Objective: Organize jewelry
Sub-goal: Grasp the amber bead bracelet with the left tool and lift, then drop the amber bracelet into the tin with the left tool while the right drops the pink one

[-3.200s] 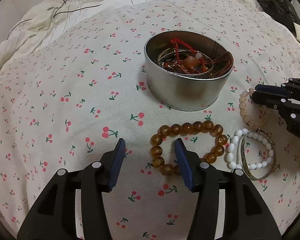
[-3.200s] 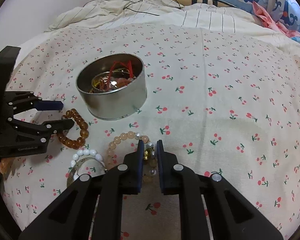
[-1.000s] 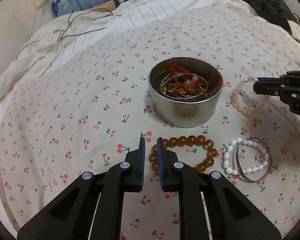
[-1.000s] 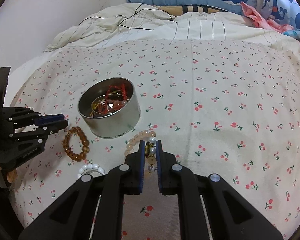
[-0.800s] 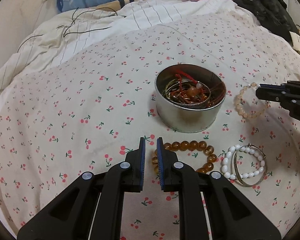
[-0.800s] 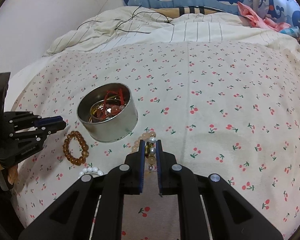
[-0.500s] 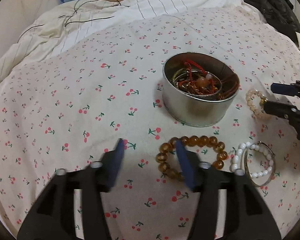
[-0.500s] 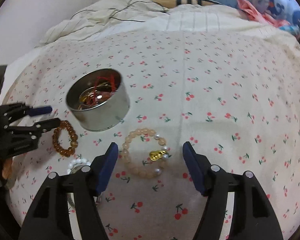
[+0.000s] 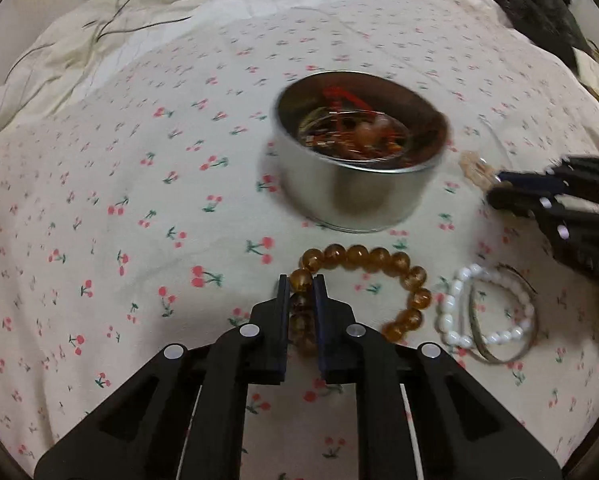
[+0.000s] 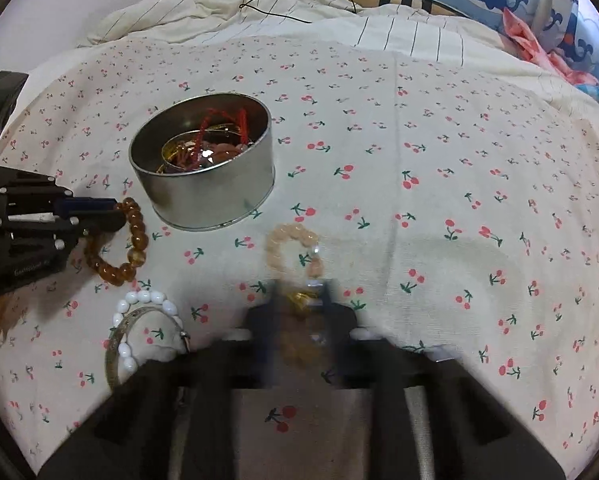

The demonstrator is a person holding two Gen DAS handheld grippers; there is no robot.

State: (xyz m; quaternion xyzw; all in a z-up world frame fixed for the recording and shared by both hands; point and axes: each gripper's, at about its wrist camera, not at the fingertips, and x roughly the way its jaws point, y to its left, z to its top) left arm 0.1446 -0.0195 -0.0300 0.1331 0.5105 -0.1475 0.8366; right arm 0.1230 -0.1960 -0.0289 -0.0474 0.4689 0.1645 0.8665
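Looking down my left gripper (image 9: 301,285), the jaws had just snapped closed on the amber bead bracelet (image 9: 373,258). A couple of its beads sat right between the blue pads, and the rest of the loop curled off to the right of the jaws, flat on the cherry-print bedspread (image 9: 139,184). The metal tin (image 9: 355,196) with the tangle of red cord and bangles stood ahead of the jaws and a little right.

My right gripper (image 10: 301,294) had just been closing too, clamped on the pink bead bracelet (image 10: 289,236) at its gold charm (image 10: 301,300). It was blurry there, but the charm end sat between the pads and the pink loop stretched forward from the tips, toward the tin.

Off to the left of the right jaws, well apart, lay the white bead bracelet (image 10: 145,298) with a silver bangle (image 10: 117,346) overlapping it, neither of them touched.
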